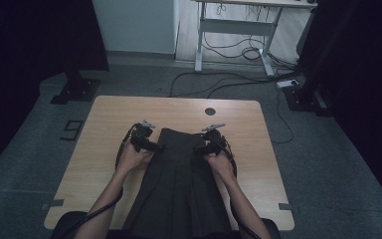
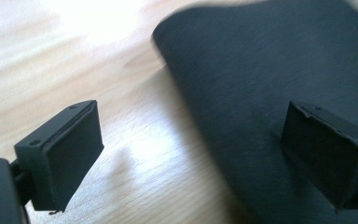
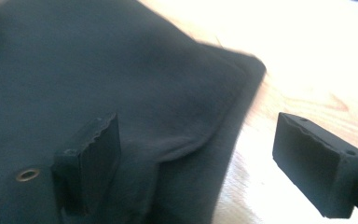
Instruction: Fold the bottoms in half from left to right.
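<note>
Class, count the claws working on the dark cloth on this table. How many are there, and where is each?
2. The left claw sits at the dark cloth's left edge, the right claw at its right edge, both near the far end and both open.

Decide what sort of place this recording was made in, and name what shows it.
Probably an office or lab set up for recording: a wooden table on grey floor, a height-adjustable desk behind with loose cables, and dark stands at the sides.
</note>
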`<move>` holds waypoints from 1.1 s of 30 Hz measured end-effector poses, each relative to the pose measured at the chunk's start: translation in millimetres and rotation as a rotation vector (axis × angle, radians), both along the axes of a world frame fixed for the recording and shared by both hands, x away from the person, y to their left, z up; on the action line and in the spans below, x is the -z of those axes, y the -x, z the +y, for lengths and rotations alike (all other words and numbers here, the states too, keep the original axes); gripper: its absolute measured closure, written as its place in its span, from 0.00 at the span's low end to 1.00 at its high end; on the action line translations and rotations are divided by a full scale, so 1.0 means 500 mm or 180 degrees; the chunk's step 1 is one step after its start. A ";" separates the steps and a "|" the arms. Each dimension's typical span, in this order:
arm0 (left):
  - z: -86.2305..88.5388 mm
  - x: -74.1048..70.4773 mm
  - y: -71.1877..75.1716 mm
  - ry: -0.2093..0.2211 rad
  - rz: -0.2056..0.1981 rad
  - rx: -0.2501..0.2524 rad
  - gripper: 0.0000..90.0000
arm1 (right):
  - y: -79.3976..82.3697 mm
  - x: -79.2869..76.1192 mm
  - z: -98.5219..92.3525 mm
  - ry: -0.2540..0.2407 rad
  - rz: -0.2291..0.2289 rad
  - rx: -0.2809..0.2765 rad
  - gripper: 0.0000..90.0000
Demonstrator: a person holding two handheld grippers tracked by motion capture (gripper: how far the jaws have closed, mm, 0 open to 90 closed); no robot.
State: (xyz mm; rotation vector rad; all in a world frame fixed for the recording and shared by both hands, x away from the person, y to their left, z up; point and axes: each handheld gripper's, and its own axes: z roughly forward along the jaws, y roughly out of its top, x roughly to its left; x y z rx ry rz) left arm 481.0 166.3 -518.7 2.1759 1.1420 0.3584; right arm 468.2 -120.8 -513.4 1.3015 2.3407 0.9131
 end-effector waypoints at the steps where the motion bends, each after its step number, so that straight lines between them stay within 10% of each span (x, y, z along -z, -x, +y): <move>1: 0.003 0.008 -0.002 -0.0012 0.0018 -0.0024 0.06 | -0.004 0.009 0.000 0.0066 0.0026 0.0034 0.18; 9: 0.013 0.043 -0.011 -0.0051 0.0104 -0.0017 0.08 | -0.019 0.049 -0.015 0.0100 0.0098 0.0099 0.21; 15: 0.006 0.042 -0.013 -0.0037 0.0070 0.0095 0.14 | -0.017 0.048 -0.018 -0.0063 0.0097 -0.0124 0.45; 26: -0.004 0.038 -0.006 0.0314 0.0184 0.0369 0.77 | -0.013 0.041 -0.009 -0.0213 0.0267 -0.0298 0.81; 33: 0.002 0.017 -0.024 0.0360 0.0142 0.0409 0.93 | -0.021 0.024 -0.007 -0.0158 0.0225 -0.0357 0.85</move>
